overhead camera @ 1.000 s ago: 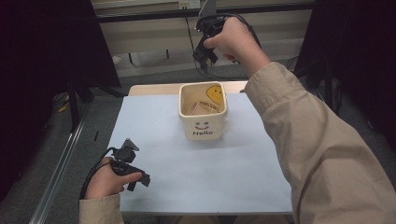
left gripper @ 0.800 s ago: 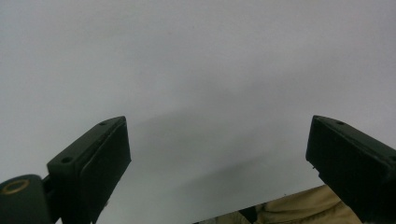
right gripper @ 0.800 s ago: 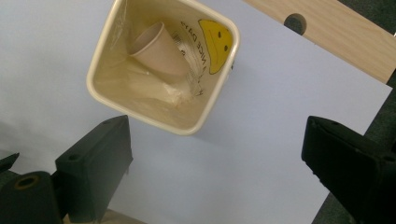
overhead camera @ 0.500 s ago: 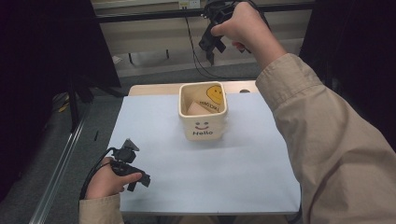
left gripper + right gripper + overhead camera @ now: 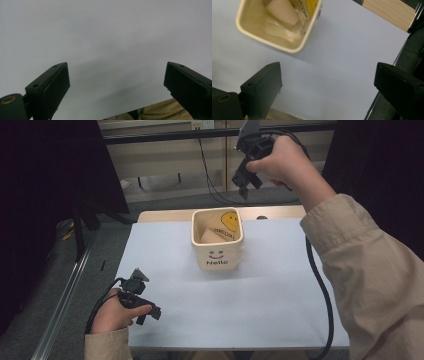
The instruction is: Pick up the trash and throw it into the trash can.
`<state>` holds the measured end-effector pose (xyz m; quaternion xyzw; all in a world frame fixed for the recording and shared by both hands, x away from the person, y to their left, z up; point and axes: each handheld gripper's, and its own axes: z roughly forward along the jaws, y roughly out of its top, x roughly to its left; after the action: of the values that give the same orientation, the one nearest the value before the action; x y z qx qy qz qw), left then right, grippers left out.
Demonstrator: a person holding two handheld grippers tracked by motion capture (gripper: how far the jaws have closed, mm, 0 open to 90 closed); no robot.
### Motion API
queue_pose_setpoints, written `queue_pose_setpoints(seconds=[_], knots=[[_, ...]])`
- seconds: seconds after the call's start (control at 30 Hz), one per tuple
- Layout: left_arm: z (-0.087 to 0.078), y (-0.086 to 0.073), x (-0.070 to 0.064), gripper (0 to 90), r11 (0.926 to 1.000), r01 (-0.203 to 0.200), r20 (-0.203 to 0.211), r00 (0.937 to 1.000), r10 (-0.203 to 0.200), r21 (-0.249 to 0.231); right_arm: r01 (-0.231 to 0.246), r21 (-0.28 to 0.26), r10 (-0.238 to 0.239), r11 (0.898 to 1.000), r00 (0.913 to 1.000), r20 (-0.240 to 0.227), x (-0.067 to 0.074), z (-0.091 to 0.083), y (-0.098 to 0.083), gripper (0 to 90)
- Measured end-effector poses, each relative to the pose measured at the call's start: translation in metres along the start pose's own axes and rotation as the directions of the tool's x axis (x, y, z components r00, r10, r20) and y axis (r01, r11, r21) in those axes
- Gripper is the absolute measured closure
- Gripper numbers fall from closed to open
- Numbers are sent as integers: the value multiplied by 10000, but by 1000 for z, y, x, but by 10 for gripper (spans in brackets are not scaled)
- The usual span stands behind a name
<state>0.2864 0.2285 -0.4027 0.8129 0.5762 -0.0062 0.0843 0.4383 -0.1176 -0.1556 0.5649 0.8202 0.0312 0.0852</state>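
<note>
High view: cream square cup (image 5: 217, 241) marked "Hello" stands on the white sheet (image 5: 260, 305), mid-table toward the far edge, items inside it. Right gripper (image 5: 245, 185) is held high beyond the cup, empty; left gripper (image 5: 145, 312) rests low at the sheet's near-left corner. Left gripper view: jaws wide apart, nothing between, over bare sheet. Right gripper view: jaws just opened wide, empty, cup (image 5: 279, 25) below at upper left.

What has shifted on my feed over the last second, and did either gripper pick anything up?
The right gripper has drifted rightward and a bit higher beyond the table's far edge; its jaws stand open with nothing between them. The left gripper stayed at the near left corner of the pale blue table mat, jaws open and empty. The cream square "Hello" container with its yellow smiley packet has not moved.
</note>
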Motion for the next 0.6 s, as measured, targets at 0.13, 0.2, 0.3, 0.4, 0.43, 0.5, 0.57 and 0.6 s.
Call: queue_pose_setpoints(seconds=[0.13,0.2,0.3,0.4,0.43,0.5,0.57,0.6], knots=[[0,1,0,63,9999,-102,-48,9999,102,34,16,67,-17,10000,9999,117,-9,13,-23,77],[-1,1,0,63,9999,-109,-47,9999,109,32,96,92,-97,9999,9998,170,-13,21,-36,78],[-1,2,-1,63,9999,-97,-33,9999,98,100,226,181,-230,9996,9994,251,-16,33,-55,80],[-2,2,-1,63,9999,-101,-51,9999,102,92,127,201,-130,9997,9998,150,-19,44,-73,77],[-2,1,-1,63,10000,-64,-70,10000,64,30,18,231,-22,9997,9998,176,-20,48,-78,74],[-2,1,-1,63,9998,-179,-111,9998,179,-8,-37,241,33,9997,9999,146,-22,55,-88,71],[-3,0,-2,62,9998,-190,-72,9998,189,-88,-89,264,89,9996,10000,8,-25,67,-101,73],[-4,0,-2,63,9999,-138,-1,9999,138,-42,-66,277,65,9996,10000,22,-26,72,-106,74]])
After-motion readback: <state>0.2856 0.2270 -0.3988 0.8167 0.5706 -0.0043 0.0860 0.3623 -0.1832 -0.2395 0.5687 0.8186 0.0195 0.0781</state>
